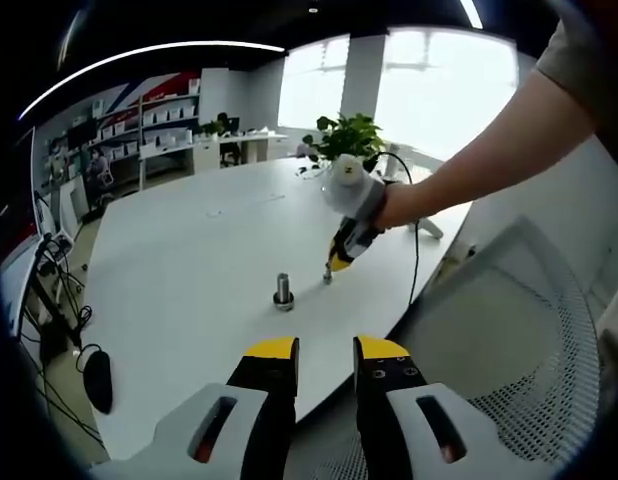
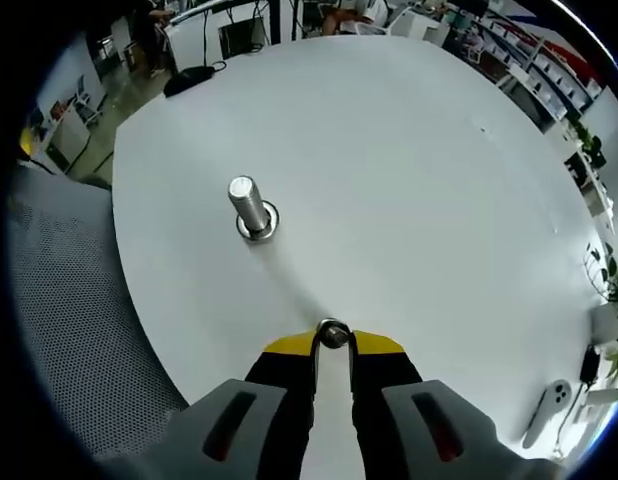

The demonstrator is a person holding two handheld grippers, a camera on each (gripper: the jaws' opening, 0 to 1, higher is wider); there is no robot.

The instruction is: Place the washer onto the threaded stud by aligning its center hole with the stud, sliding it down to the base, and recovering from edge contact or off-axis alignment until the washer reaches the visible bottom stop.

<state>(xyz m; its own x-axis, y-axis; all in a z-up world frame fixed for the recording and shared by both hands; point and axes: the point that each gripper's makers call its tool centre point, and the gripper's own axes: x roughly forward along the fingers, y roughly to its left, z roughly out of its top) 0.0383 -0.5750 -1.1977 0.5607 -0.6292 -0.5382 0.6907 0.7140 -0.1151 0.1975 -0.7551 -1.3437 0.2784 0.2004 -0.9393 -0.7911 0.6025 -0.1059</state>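
A threaded metal stud (image 1: pixel 283 291) (image 2: pixel 250 208) stands upright on a round flange on the white table (image 1: pixel 199 260) (image 2: pixel 389 170). My right gripper (image 2: pixel 333 338) (image 1: pixel 334 265) is shut on a small metal washer (image 2: pixel 333 334) (image 1: pixel 328 274), held on edge at the table surface to the right of the stud and apart from it. My left gripper (image 1: pixel 325 352) hovers off the table's near edge, its yellow-tipped jaws a narrow gap apart with nothing between them.
A white mesh office chair (image 1: pixel 519 330) (image 2: pixel 69 330) stands beside the table edge. A potted plant (image 1: pixel 347 138), a cable (image 1: pixel 417 250) and a small white device (image 2: pixel 547 412) lie at the table's far side. Shelves and desks stand beyond.
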